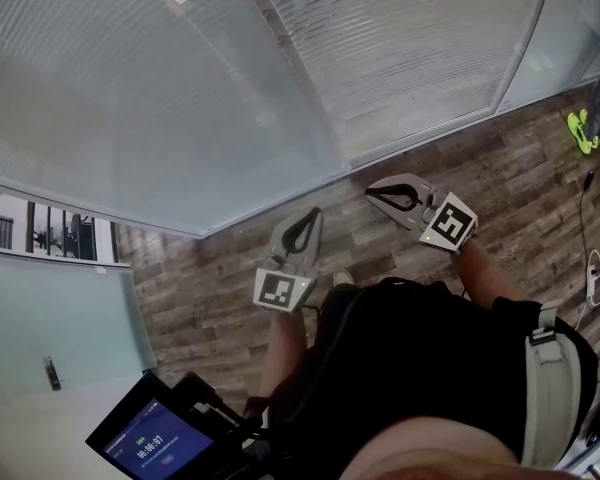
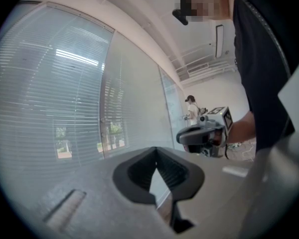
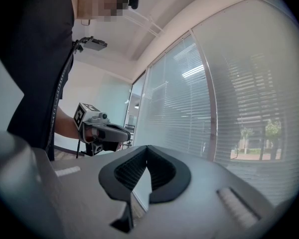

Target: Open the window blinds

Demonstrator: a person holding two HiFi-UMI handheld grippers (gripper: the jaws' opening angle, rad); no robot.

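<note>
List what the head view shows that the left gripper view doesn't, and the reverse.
Only the head view: a lit screen at lower left, and the marker cube on the left gripper. Only the left gripper view: a distant person standing farther down the room. Both: the lowered window blinds and the right gripper, jaws together and empty.

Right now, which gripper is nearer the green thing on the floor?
Right. The right gripper hangs left of the green thing; the left gripper is farther left again.
</note>
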